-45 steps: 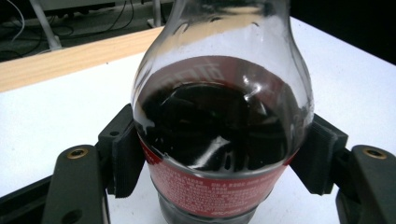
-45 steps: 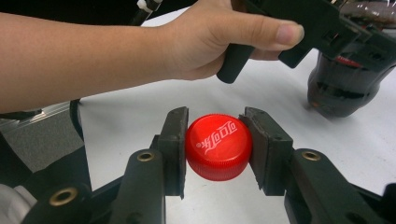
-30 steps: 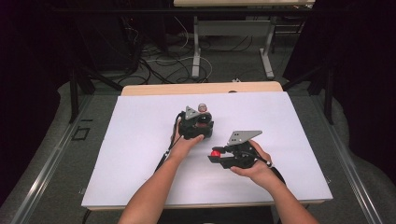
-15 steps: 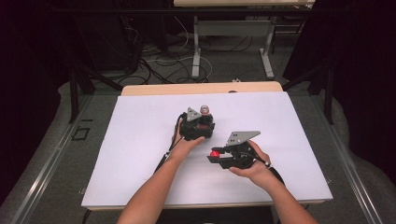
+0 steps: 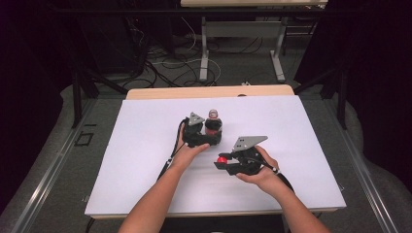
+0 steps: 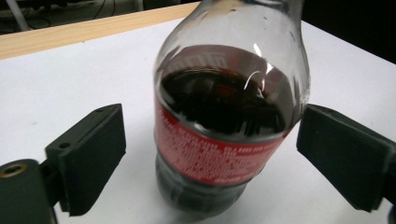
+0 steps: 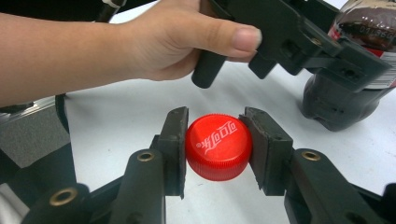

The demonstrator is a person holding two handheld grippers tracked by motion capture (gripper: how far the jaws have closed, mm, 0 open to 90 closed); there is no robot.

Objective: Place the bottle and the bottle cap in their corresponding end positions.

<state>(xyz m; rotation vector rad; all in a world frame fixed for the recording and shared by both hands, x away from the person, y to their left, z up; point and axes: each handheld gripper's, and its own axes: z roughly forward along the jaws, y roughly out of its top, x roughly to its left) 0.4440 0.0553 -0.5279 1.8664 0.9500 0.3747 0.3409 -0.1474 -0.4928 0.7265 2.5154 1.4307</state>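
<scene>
- the bottle (image 5: 213,127) of dark soda with a red label stands upright on the white table (image 5: 121,160), a little past the table's middle, and its neck is open with no cap on it.
- the left gripper (image 5: 214,138) sits right at the bottle, on the person's side of it, with one pad on each flank of the bottle.
- in the left gripper view the bottle (image 6: 229,116) stands between the two black pads (image 6: 95,154), and bare white table shows in a gap on each side, so neither pad touches it.
- its jaws have just been opening: a second ago they were clamped tight on the bottle, and now they stand wide apart with the bottle loose between them.
- the left hand (image 5: 187,153) has barely shifted from where it was in the earlier frames.
- the right gripper (image 5: 222,161) lies near the bottle, toward the person and to the right of it, well clear of the glassy body.
- the red cap (image 7: 218,146) is pinched between the right gripper's pads, logo side up, just above the table.
- that grip and the right hand (image 5: 265,172) look the same as a second ago.
- the bottle itself has not moved.
</scene>
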